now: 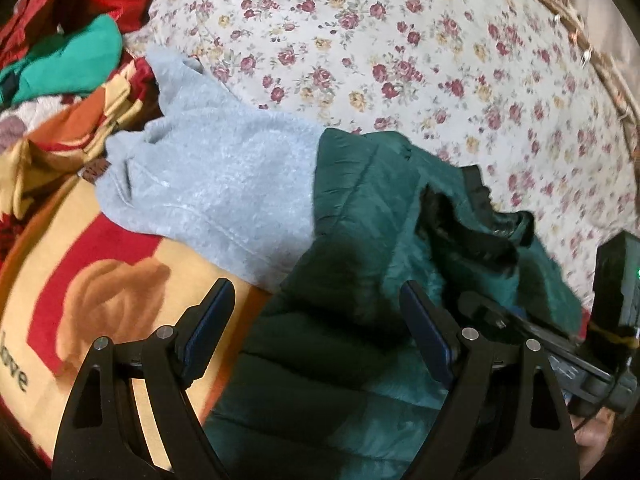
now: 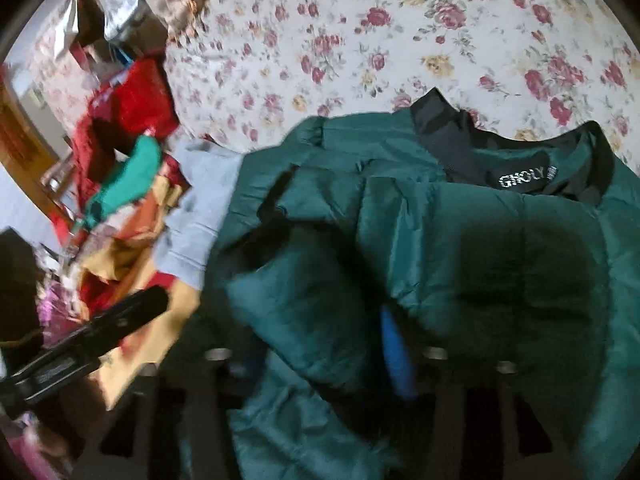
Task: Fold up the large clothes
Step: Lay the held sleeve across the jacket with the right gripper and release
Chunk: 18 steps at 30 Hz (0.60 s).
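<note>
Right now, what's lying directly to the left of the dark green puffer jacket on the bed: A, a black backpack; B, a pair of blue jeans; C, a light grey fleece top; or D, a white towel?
C: the light grey fleece top lies against the left edge of the dark green puffer jacket.

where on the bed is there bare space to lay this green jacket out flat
Bare floral sheet stretches beyond the green jacket collar. Crowded: the grey fleece beside it, then the patterned blanket and piled red and green clothes.
</note>
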Available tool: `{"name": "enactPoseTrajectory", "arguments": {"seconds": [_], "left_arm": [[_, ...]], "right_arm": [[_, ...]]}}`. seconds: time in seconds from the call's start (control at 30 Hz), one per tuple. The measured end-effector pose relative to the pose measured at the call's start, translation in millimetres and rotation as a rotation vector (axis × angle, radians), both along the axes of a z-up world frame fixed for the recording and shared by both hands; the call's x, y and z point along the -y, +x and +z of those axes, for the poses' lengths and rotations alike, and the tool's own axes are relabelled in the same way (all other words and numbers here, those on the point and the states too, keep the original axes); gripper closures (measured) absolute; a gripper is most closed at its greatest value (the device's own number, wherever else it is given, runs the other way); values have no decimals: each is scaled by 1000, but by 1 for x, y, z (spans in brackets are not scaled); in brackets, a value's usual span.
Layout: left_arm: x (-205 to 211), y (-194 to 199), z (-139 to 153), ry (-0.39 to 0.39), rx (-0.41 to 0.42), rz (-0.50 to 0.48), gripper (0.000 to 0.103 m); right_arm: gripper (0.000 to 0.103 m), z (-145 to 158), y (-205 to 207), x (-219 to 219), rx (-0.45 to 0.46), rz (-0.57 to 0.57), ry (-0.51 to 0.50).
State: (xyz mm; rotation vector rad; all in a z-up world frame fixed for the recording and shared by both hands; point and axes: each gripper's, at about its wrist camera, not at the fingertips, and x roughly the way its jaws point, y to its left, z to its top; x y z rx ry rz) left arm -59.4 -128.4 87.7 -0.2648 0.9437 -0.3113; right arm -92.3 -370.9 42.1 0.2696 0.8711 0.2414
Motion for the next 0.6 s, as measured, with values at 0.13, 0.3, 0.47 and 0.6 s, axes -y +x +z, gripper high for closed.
{"name": "enactPoseTrajectory", "arguments": {"seconds": [0.13,0.3,0.47,0.6], "left_arm": [[9,-2,8,-22,10,-11,18],[29,-3,19,-24,28,-41,18],[71,8,10,92,18,-56,16],[105,12,2,215,78,-121,57]], "right_arm": [[40,29,-34,16,64,-18,-40],[38,60,-85,56,132,-101,-144],[34,80,-133,125,132,-273,-216],[31,76,-157,187,73,-469,-206]]}}
